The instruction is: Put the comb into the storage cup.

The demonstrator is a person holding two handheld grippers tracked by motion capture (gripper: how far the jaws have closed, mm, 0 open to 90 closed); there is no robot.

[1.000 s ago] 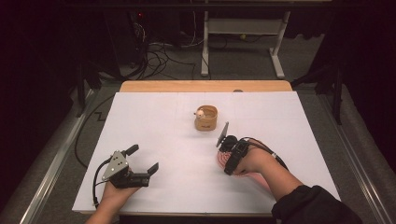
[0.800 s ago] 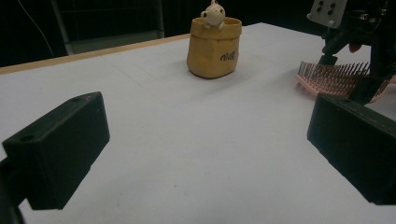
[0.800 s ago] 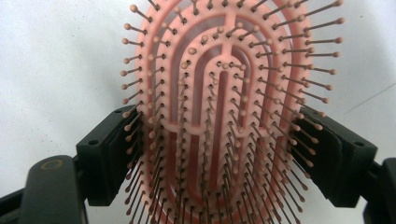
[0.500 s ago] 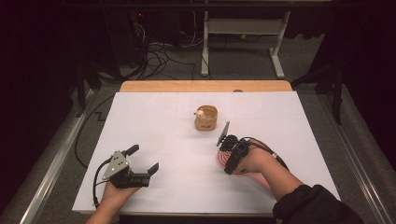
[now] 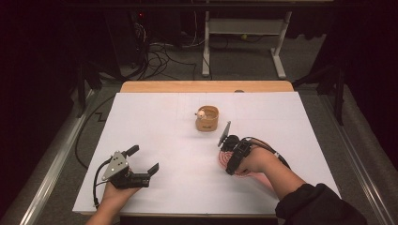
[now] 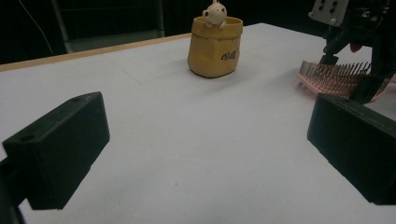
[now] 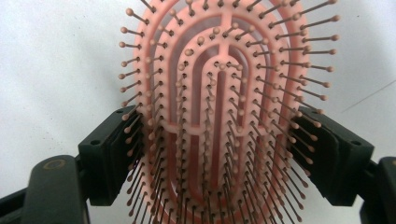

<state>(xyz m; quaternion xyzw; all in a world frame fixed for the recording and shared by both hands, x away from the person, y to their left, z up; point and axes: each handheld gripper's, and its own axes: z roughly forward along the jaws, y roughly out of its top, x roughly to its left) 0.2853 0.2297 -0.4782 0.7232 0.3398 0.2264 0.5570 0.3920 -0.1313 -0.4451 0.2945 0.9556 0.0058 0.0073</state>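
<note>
A pink hairbrush (image 7: 219, 93) lies bristles up on the white table top (image 5: 164, 122), right of centre. My right gripper (image 5: 231, 157) reaches down over its head. In the right gripper view, the right gripper (image 7: 219, 135) has one pad on each side of the head, against the outer bristles. From the left gripper view the hairbrush (image 6: 331, 77) rests flat on the table under the right gripper (image 6: 355, 42). My left gripper (image 5: 143, 158) rests near the front left edge, open with nothing between its jaws. A tan cup (image 5: 207, 119) with a small white figure on its rim stands behind the brush.
A wooden strip (image 5: 206, 86) runs along the table's far edge. Cables (image 5: 155, 56) and a white desk frame (image 5: 244, 28) stand on the dark floor beyond. Bare white surface spreads between the left gripper (image 6: 205, 140) and the tan cup (image 6: 215, 46).
</note>
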